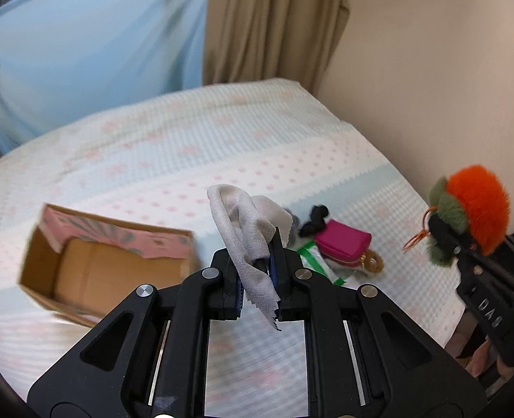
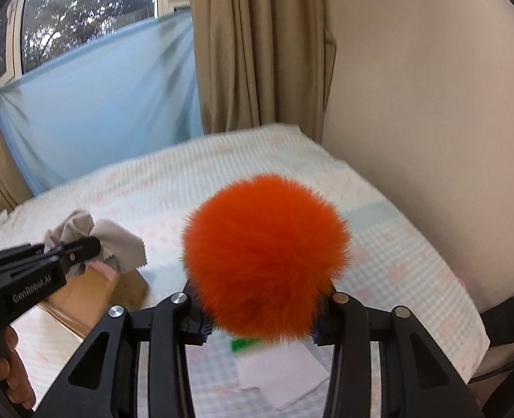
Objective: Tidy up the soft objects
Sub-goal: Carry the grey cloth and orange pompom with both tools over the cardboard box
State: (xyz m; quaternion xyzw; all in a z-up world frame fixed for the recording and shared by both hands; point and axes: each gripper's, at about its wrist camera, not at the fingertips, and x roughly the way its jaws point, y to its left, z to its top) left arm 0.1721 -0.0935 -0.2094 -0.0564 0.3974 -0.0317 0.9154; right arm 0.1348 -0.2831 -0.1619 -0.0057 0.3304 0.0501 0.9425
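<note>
Left tool clamped tight on a grey cloth, pads pinching its middle, one end looping above the fingers, the pinked edge hanging below. Seen from the right wrist, same tool side-on, cloth bunched at its tip, above the cardboard box; a hand gripping its handle at lower left.

Right tool closed partway on an orange pompom, fur bulging above and between the fingers. From the left wrist, pompom showing orange over olive-green fur, an orange loop dangling at its left side, held off the bed.

Below, on the bed with its pale dotted cover: open cardboard box with pink-patterned flaps, left of the cloth. Right of it a small heap: magenta pouch, a black item just behind it, a green-and-white packet partly under the pouch. Beyond: blue sheet, beige curtain, plain wall.
</note>
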